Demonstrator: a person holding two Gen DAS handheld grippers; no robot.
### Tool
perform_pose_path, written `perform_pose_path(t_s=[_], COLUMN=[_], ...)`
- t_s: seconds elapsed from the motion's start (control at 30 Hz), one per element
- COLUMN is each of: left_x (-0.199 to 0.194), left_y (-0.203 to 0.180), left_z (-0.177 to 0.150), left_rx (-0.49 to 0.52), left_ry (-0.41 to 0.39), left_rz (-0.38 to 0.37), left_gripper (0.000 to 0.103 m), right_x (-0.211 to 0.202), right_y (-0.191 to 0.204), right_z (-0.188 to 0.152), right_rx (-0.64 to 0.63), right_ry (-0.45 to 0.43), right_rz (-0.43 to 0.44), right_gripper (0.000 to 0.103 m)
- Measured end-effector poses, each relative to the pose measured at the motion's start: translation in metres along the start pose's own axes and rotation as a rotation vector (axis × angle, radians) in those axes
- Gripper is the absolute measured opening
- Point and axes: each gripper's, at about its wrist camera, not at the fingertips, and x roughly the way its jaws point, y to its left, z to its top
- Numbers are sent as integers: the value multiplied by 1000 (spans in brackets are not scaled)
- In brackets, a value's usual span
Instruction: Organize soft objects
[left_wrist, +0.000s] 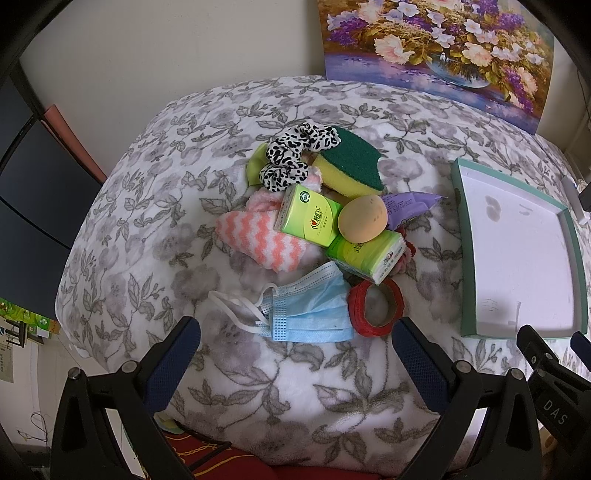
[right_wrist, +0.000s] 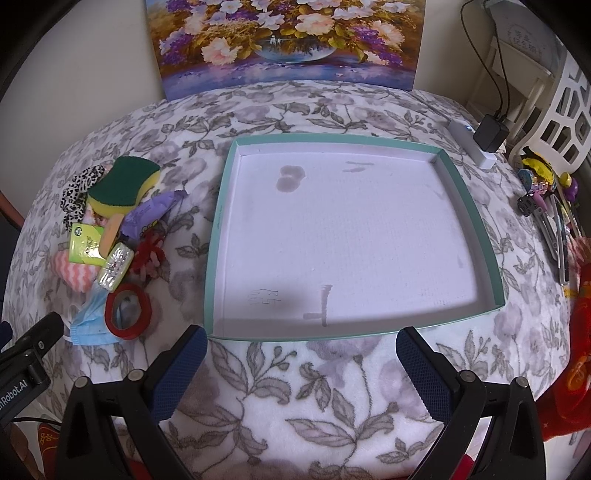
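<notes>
Hovering over the floral blanket (left_wrist: 295, 380), the left gripper (left_wrist: 295, 354) has its jaws spread wide and holds nothing; the right gripper (right_wrist: 301, 360) is equally agape and empty. Just ahead of the left one lies the mask (left_wrist: 306, 310), its long axis running left to right across the gripper's line, ear loops trailing to the left, with the red tape roll (left_wrist: 376, 302) touching its right end. So the left gripper is plainly the nearer to the pile, while the right one faces the tray (right_wrist: 218, 236), which is bare inside and sits to the pile's right. Beyond the mask come the striped cloth (left_wrist: 258, 240), two green tissue packs (left_wrist: 310, 219) with Chinese print too small to read, the round beige sponge (left_wrist: 364, 218), a purple wrapper (left_wrist: 410, 203), then the scouring sponge (left_wrist: 354, 162) and spotted scrunchie (left_wrist: 291, 155). Readable writing: "DAS" on the right gripper's body in the left view, "nRobot.AI" on the left one's in the right view.
</notes>
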Motion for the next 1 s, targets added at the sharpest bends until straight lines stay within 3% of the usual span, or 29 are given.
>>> perform_pose_path(t_s=[1.0], left_x=[0], left_y=[0], left_z=[0], left_rx=[1], left_ry=[2], left_rz=[2], left_gripper=[103], right_x=[1], right_y=[1], right_z=[0], right_rx=[0], right_ry=[6], right_rz=[-1], right_gripper=[103])
